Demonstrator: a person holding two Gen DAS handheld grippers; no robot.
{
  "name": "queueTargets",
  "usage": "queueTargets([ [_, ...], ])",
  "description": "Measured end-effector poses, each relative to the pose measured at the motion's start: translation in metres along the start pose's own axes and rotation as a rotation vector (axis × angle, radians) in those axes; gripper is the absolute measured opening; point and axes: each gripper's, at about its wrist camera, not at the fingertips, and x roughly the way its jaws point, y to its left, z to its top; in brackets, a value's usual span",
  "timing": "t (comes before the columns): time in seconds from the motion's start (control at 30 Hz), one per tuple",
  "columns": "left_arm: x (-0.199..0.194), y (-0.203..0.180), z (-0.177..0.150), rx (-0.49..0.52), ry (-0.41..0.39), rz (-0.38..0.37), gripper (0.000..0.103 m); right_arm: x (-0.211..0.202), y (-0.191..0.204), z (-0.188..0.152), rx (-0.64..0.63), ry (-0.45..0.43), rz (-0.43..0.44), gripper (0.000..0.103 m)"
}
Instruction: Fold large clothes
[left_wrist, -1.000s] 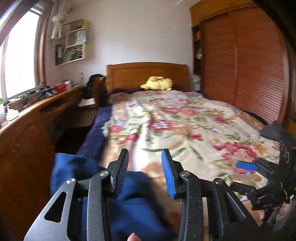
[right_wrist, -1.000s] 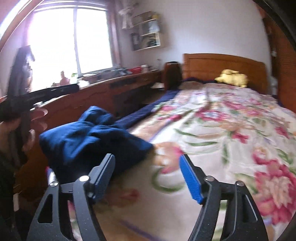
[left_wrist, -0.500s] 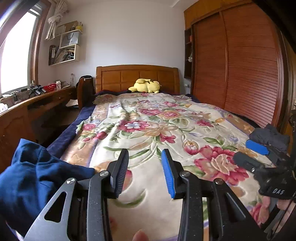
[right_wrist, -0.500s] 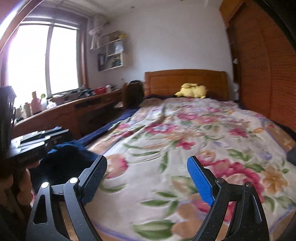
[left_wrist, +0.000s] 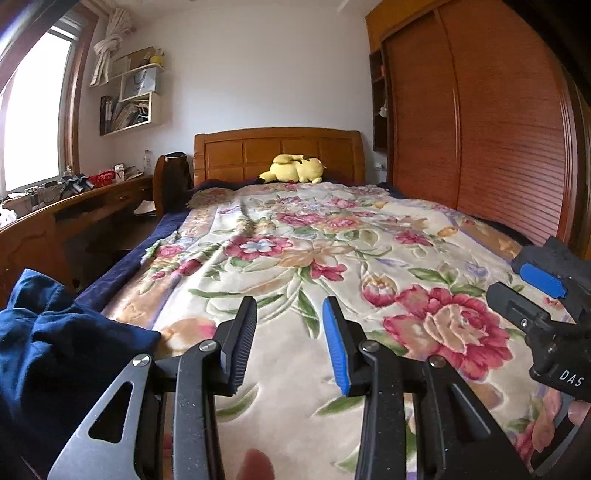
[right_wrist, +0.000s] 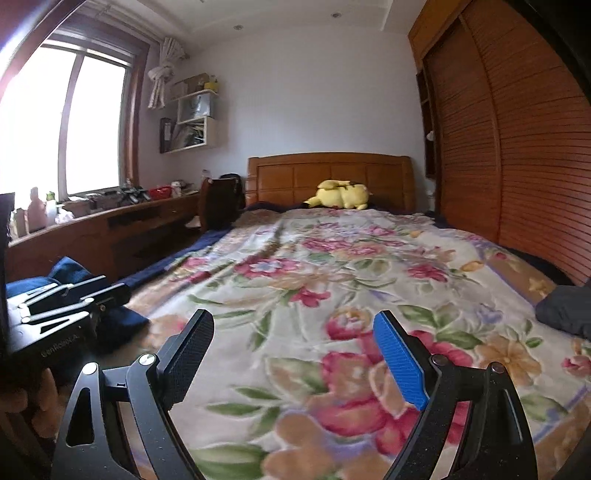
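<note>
A crumpled dark blue garment (left_wrist: 55, 350) lies at the bed's near left corner; the right wrist view shows it low at the left (right_wrist: 66, 269). A dark grey garment (right_wrist: 565, 310) sits at the bed's right edge, also seen in the left wrist view (left_wrist: 561, 251). My left gripper (left_wrist: 289, 306) is open over the floral bedspread (left_wrist: 295, 240), to the right of the blue garment, with nothing between its fingers. My right gripper (right_wrist: 295, 321) stands wide open above the bedspread, holding nothing. Each gripper shows in the other's view: right gripper (left_wrist: 508, 278), left gripper (right_wrist: 116, 286).
A yellow plush toy (left_wrist: 295, 170) rests against the wooden headboard (left_wrist: 277, 147). A long wooden desk (right_wrist: 110, 221) with clutter runs along the left under the window. Slatted wardrobe doors (left_wrist: 498, 129) line the right. A chair with a dark bag (right_wrist: 221, 199) stands by the bed's far left corner.
Both views swung right, away from the blue garment toward the bed's middle. The garment slid to the left edge of each view. The right jaws stand slightly wider.
</note>
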Motion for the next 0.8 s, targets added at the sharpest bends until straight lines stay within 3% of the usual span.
queueTargets([
  [0.47,0.017,0.011,-0.033,0.000,0.003,0.049,0.038,0.025,0.004,-0.019,0.032,0.022,-0.012,0.089],
  [0.8,0.019,0.027,-0.039,-0.020,0.012,0.071,0.038,0.030,-0.002,-0.020,0.021,0.036,-0.003,0.089],
])
